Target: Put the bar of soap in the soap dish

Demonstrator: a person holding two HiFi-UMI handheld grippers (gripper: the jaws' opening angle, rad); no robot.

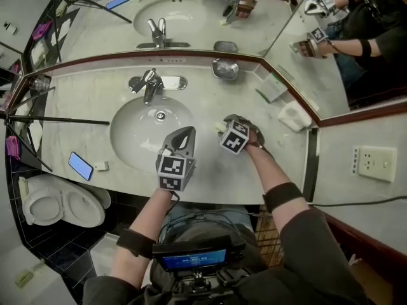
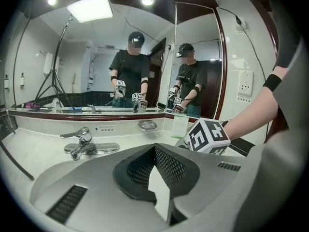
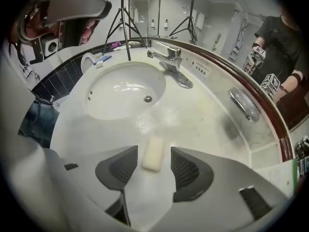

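On the glossy counter [image 3: 207, 122], a rounded cream soap bar [image 3: 153, 153] lies inside the wide right claw [image 3: 154, 161].

left gripper [image 2: 155, 151], right gripper [image 3: 154, 152]: grey shells, black mesh pads [image 3: 190, 170] | marker cubes [image 1: 175, 172]: black-white | forearm bands [image 1: 283, 196]: black | sleeves [image 1: 305, 246]: dark grey

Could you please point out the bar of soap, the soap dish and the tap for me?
bar of soap [image 3: 153, 153]: right gripper view, middle of its top face.
soap dish [image 1: 225, 69]: head view, bare centre of its bowl.
tap [image 1: 151, 93]: head view, on its spout.
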